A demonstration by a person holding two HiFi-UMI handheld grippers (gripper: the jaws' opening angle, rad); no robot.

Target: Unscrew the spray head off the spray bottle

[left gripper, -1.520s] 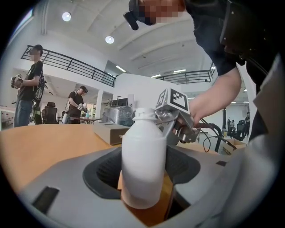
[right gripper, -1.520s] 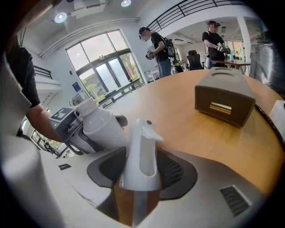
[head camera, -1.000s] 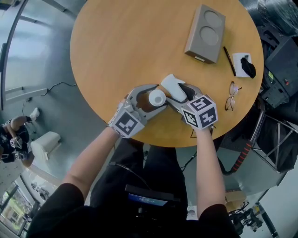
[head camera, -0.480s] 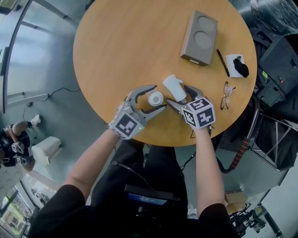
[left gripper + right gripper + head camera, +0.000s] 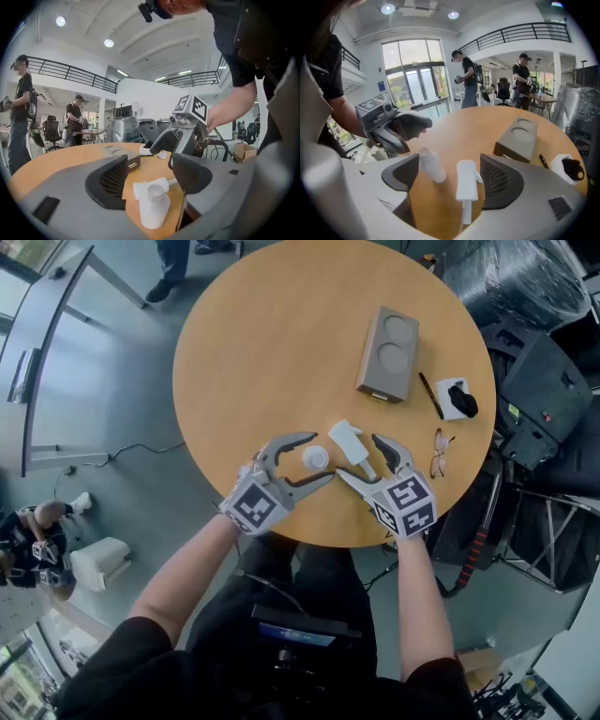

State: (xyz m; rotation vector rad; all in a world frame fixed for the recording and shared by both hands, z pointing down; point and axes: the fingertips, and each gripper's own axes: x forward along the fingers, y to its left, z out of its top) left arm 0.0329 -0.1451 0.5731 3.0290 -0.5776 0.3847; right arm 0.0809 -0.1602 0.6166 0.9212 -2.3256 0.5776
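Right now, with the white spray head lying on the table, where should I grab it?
Grip the spray head across its wide white body, coming down from above. It lies flat on the table, so its long sides are free. Its thin tube would probably slip, and the open bottle stands close beside it.

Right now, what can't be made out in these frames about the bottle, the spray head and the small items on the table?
- Spray bottle: whether it holds liquid. The head view shows only its open neck from above, and the right gripper view blurs it.
- Spray head: the end of its tube is cut off by the right gripper body in that view.
- Black object on the white pad: too small in the head view to identify.
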